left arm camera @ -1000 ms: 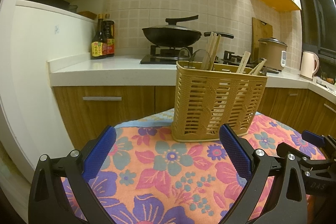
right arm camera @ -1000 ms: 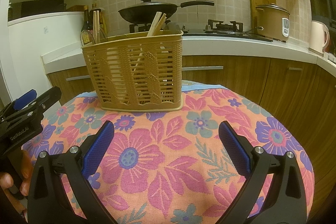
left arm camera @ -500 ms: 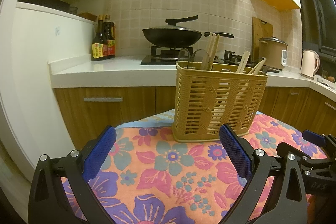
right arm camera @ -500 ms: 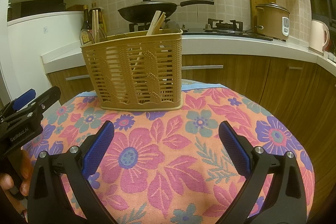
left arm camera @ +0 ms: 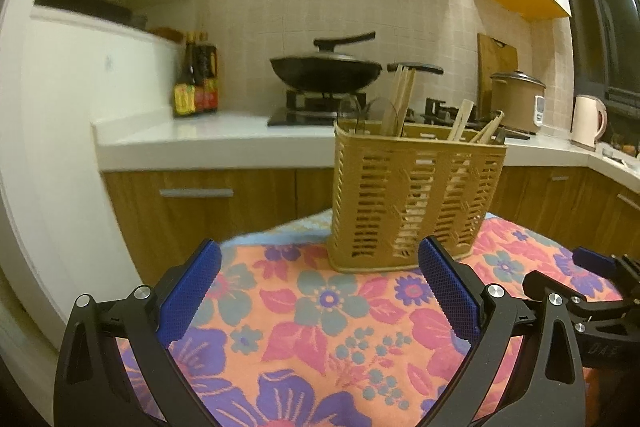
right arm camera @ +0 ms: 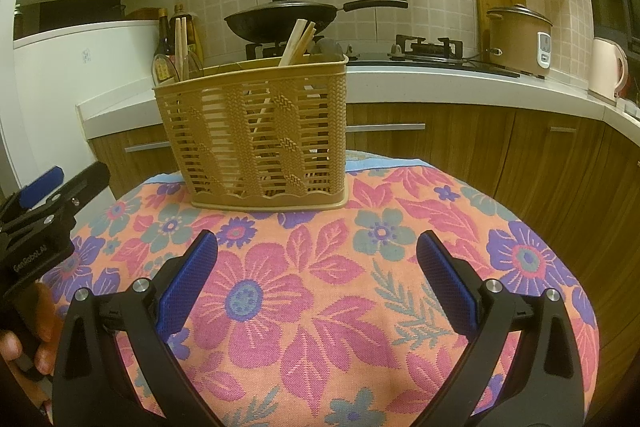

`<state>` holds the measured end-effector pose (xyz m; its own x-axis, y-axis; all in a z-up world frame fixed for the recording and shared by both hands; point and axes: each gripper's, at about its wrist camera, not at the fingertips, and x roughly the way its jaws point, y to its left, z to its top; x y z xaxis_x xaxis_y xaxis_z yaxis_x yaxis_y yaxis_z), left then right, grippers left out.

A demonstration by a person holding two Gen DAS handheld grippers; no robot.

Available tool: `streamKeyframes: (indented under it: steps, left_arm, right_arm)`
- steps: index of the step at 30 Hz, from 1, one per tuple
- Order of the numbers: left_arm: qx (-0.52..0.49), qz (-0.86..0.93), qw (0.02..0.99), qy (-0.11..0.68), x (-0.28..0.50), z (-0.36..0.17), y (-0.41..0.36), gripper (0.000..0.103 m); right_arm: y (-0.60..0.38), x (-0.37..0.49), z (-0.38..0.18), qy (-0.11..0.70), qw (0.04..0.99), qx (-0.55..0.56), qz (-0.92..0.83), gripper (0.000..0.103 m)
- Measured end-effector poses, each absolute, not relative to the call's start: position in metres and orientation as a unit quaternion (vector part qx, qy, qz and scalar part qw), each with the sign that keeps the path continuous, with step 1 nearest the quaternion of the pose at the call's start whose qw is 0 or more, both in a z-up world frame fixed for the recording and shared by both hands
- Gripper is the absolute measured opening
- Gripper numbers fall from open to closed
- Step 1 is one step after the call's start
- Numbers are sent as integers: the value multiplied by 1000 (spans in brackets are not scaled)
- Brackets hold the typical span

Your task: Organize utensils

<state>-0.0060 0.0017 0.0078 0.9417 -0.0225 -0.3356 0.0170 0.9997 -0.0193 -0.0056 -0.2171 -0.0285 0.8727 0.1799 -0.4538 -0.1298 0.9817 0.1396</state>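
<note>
Both my grippers hang low over the flowered tablecloth, jaws spread wide and holding nothing: the left gripper and the right gripper each frame bare cloth between their blue pads. The tan slatted utensil basket stands upright near the far edge of the table, ahead of both tools. From my right wrist it sits ahead and a little to the left, broad face toward me. From my left wrist it sits ahead and to the right, corner-on. Neither gripper touches it. Wooden chopsticks poke above the rim, one bunch leaning toward the right end, another pair standing nearly vertical at the left end beside what look like clear spoon bowls. Long axes run roughly up and down, so I judge any pick must come from above, jaws closing across the sticks. I see no loose utensil on the cloth. Which arm is nearer I cannot tell; the right looks squarer to the basket. The counter behind is well apart.
</note>
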Motion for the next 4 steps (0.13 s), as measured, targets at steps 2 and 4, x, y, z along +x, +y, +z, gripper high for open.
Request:
streamKeyframes:
  steps: [2, 4]
  left_arm:
    - [-10, -10, 985, 173, -5, 7, 3, 96]
    - [-11, -13, 985, 173, -4, 7, 3, 96]
  right_arm:
    - [-217, -5, -28, 239, 966, 53, 80, 95]
    - [-216, -5, -28, 240, 966, 52, 80, 95]
